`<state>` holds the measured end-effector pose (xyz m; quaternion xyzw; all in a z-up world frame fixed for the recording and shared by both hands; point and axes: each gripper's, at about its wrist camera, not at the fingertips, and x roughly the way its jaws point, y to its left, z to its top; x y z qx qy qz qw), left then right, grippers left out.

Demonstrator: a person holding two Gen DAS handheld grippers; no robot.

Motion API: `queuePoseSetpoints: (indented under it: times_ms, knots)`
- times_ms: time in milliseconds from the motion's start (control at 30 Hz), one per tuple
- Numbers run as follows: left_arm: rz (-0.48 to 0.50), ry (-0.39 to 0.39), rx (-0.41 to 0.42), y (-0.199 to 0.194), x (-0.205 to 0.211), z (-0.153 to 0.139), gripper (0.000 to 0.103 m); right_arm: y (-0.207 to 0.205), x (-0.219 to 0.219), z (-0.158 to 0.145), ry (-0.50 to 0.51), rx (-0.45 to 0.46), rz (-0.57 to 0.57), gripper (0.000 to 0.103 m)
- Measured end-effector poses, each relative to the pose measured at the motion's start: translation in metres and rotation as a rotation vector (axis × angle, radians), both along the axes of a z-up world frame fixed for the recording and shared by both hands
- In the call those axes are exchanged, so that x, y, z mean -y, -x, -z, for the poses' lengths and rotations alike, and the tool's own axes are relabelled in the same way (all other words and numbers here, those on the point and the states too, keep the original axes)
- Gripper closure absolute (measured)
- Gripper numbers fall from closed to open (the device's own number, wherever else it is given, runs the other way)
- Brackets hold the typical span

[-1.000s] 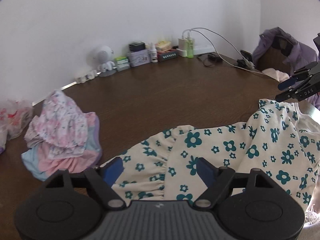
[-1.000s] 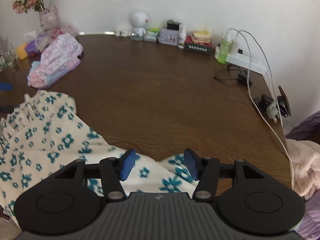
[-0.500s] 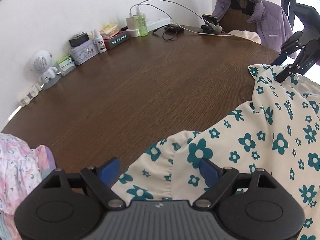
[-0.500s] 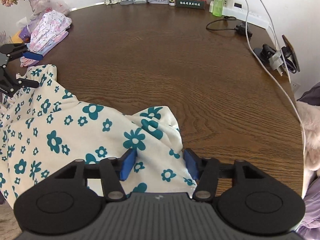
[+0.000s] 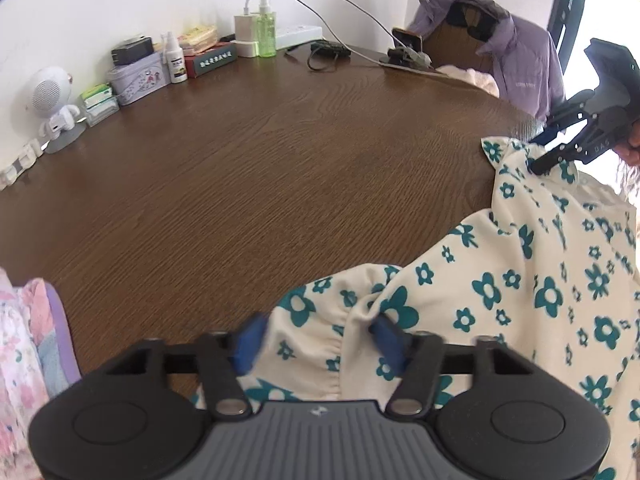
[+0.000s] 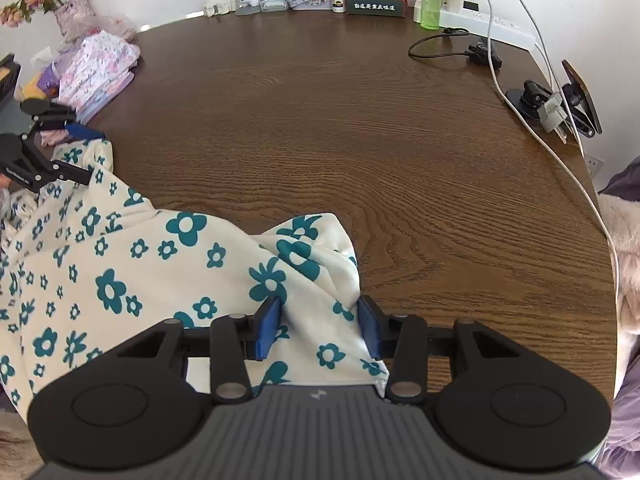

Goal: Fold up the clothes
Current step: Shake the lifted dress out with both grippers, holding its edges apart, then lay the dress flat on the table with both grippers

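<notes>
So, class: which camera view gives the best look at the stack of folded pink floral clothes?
The right wrist view: the stack of folded pink floral clothes shows whole there, far left on the table, by the flowers. The left wrist view catches only its blurred edge at the lower left.

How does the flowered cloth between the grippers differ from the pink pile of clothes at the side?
The flowered garment is cream with teal flowers; the pink pile is pastel pink and lilac with a tiny print. The garment lies spread loose at the table's near edge; the pile sits stacked. The left gripper and right gripper have cloth between their fingers; the pile is untouched. Both rest on the table.
</notes>
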<state>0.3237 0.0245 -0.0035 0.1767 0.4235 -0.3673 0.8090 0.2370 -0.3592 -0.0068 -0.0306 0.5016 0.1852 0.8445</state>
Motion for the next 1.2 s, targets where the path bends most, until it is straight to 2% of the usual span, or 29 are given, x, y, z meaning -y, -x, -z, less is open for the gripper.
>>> queuePoseSetpoints:
  times_ms: [67,167,400,567,700,833,933,1000,1067,1100,1200]
  knots:
    - [-0.019,0.008,0.001,0.006,-0.001,-0.002,0.075,0.002,0.005,-0.002,-0.023,0.006,0.017,0.067]
    - [-0.037,-0.004,0.032,0.019,0.002,-0.003,0.088,0.004,0.01,-0.003,-0.043,0.015,0.032,0.078]
    - [-0.171,0.0,0.218,0.078,0.007,-0.022,0.092,0.032,-0.006,-0.009,0.04,0.122,0.019,0.094]
    - [-0.323,-0.077,0.507,0.133,0.018,-0.052,0.093,0.048,-0.026,-0.034,0.096,0.248,0.021,0.095]
    - [-0.393,-0.196,0.686,0.128,0.03,-0.085,0.094,0.039,-0.054,-0.07,0.164,0.402,0.004,0.096]
    - [-0.491,-0.338,0.894,0.089,0.039,-0.139,0.094,0.006,-0.093,-0.128,0.299,0.62,0.028,0.096]
    - [-0.528,-0.356,1.098,0.093,0.044,-0.19,0.093,0.002,-0.115,-0.184,0.359,0.798,0.06,0.096]
    - [-0.514,-0.371,1.212,0.114,0.047,-0.212,0.093,0.009,-0.125,-0.207,0.39,0.899,0.049,0.096]
    - [-0.459,-0.41,1.271,0.141,0.05,-0.205,0.093,0.018,-0.132,-0.212,0.448,0.962,0.028,0.096]
    - [-0.43,-0.43,1.3,0.155,0.051,-0.202,0.093,0.021,-0.132,-0.205,0.464,0.958,0.006,0.096]
    - [-0.333,-0.474,1.224,0.196,0.05,-0.147,0.092,0.035,-0.128,-0.164,0.498,0.894,-0.071,0.096]
